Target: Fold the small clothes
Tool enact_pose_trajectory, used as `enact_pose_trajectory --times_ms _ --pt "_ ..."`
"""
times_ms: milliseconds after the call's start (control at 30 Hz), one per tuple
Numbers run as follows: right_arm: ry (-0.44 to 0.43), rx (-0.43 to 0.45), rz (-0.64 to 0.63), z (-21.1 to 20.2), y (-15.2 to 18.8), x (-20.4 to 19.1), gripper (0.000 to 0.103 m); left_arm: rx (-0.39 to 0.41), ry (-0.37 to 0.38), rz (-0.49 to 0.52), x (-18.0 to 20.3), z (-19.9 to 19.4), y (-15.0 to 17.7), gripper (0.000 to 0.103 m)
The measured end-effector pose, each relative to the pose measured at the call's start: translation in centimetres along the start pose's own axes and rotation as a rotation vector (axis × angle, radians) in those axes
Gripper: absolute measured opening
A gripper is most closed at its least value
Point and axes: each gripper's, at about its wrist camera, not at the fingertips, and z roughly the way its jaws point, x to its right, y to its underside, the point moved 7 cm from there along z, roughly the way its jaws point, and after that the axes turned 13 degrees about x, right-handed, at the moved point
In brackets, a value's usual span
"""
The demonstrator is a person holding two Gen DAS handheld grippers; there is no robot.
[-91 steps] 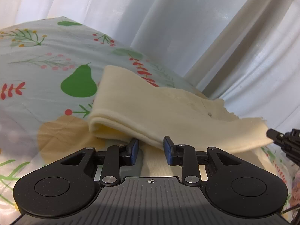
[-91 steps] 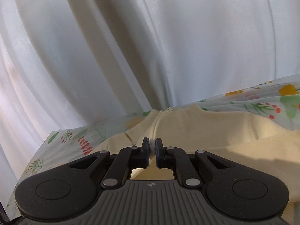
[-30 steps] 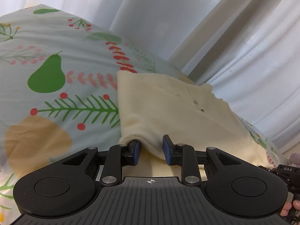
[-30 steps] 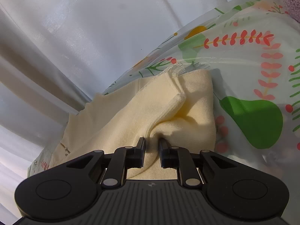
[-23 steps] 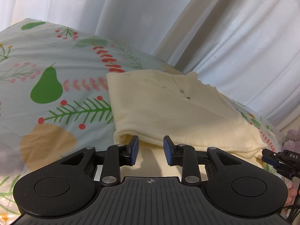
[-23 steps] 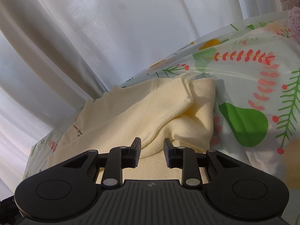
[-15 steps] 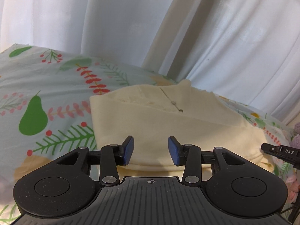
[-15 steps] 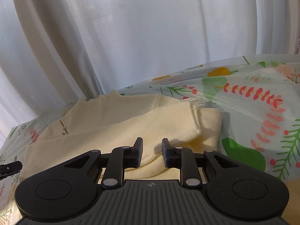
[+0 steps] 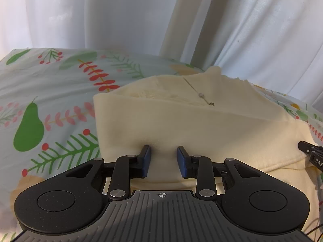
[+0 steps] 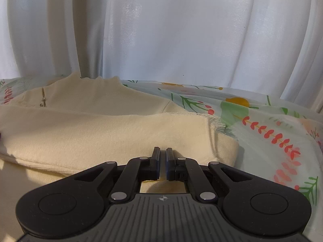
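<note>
Just ahead of the left claw lies the folded cream sweater on the fruit-print bedsheet; its jaws, just closing, stand narrowly apart, gripping nothing. The right claw is closed empty over the sweater's near edge.

White curtains hang in long vertical folds behind the bed, filling the upper half of both views, daylight glowing softly through the fabric. A heavier cream drape falls among the sheer panels. In front of the curtains lies a pale bedsheet (printed with green pears, red berry sprigs, fern-like leaves and orange fruit), its far edge meeting the curtain hems.
</note>
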Motion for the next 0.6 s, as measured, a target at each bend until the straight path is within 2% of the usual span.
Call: enact_pose_trajectory --times_ms 133,233,300,333,367,433,500,533,567,600 --pt "0.023 0.042 -0.146 0.0 0.4 -0.9 0.003 0.011 -0.007 0.024 0.2 0.0 0.1 0.035" --pt "0.098 0.065 -0.281 0.4 1.0 -1.0 0.003 0.031 -0.012 0.068 0.4 0.1 0.3 0.036" --pt "0.099 0.054 -0.289 0.4 1.0 -0.8 0.003 0.033 -0.012 0.1 0.5 -0.1 0.4 0.037" --pt "0.095 0.025 -0.262 0.1 0.5 -0.5 0.004 0.025 -0.016 0.112 0.4 -0.5 0.5 0.037" --pt "0.085 0.004 -0.204 -0.7 0.0 -0.2 0.004 0.024 -0.022 0.115 0.4 -1.0 0.6 0.046" --pt "0.03 0.013 -0.033 -2.7 -0.9 1.0 0.008 0.038 -0.034 0.106 -0.1 -2.6 1.0 0.055" --pt "-0.034 0.008 0.182 -5.0 -0.9 2.8 0.011 0.051 -0.032 0.083 -0.7 -4.4 1.6 0.055" --pt "-0.066 -0.002 0.269 -5.6 -0.5 3.7 0.011 0.047 -0.033 0.07 -0.9 -5.0 2.0 0.061" --pt "-0.083 -0.017 0.329 -5.8 -0.2 4.4 0.011 0.029 -0.037 0.051 -1.2 -5.5 2.6 0.065" --pt "-0.083 -0.029 0.366 -5.7 0.2 4.9 0.011 0.011 -0.039 0.032 -1.4 -5.9 3.3 0.066"
